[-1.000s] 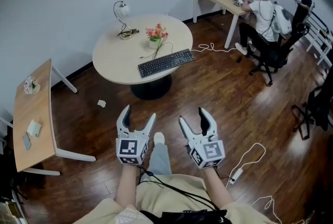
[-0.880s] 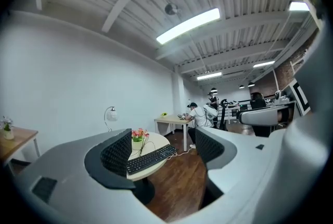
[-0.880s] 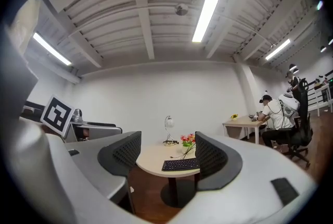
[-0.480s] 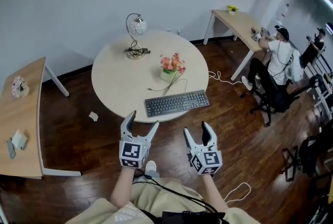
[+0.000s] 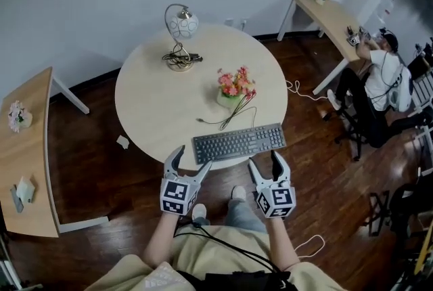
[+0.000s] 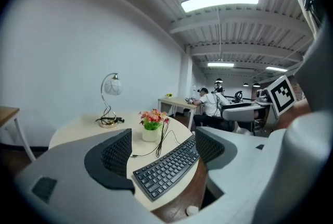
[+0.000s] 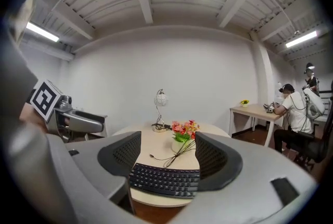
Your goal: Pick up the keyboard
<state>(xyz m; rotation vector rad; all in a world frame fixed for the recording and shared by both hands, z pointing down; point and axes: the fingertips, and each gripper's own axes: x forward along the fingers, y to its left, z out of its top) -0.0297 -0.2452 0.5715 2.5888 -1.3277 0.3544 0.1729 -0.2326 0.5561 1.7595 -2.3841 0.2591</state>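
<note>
A black keyboard (image 5: 239, 143) lies along the near edge of the round light-wood table (image 5: 155, 100), its cable running up to a small pot of pink flowers (image 5: 233, 86). My left gripper (image 5: 191, 158) is open and empty, its tips just short of the keyboard's left end. My right gripper (image 5: 264, 159) is open too, just below the keyboard's right part. Neither touches it. In the left gripper view the keyboard (image 6: 166, 168) shows between the jaws of the left gripper (image 6: 164, 147). The right gripper view frames the keyboard (image 7: 164, 181) in front of the right gripper (image 7: 166, 158).
A desk lamp (image 5: 181, 29) stands at the table's far side. A wooden side desk (image 5: 27, 147) is at the left, another desk (image 5: 331, 12) at the back right with a seated person (image 5: 385, 73). A paper scrap (image 5: 122, 141) and a white cable (image 5: 308, 245) lie on the floor.
The person has walked up to the round table. Both grippers moved forward together and now sit at its near edge, close to the keyboard. Jaws look unchanged.
</note>
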